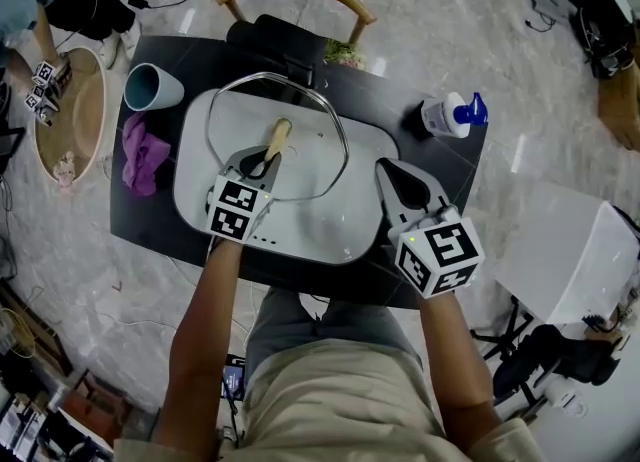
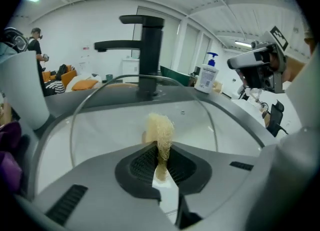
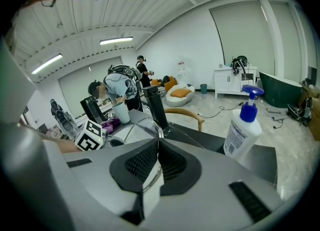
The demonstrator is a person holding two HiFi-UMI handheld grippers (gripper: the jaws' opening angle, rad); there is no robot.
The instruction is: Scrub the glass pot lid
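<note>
1. Fingers [image 2: 140, 162] of the left gripper [image 2: 160, 155] are closed on a tan, fibrous scrub pad [image 2: 160, 127], whose free end sticks out past the tips.
2. From above, that pad [image 1: 278, 140] lies over the middle of the glass lid [image 1: 310, 155]. I cannot tell whether it presses on the glass or hangs just above it.
3. The lid sits in the white sink [image 1: 330, 235] let into the dark table [image 1: 445, 165]. Its far rim reaches up by the black tap [image 2: 150, 50], so it may be lying tilted.
4. The right gripper [image 1: 385, 168] is just beside the lid's right rim and apart from it. Its own view shows the fingers [image 3: 172, 162] pressed together with nothing that I can see between them, and the lid's rim [image 3: 156, 127] lies beyond.
5. I see no suds or running water on the glass, and the soap bottle [image 1: 445, 115] stands near the table's far right corner, away from both grippers.
6. As I judge it, the pad is in hand and placed on the work, but scrubbing is at most just begun. Most of the glass, the rim, and any rinse look left to do.
</note>
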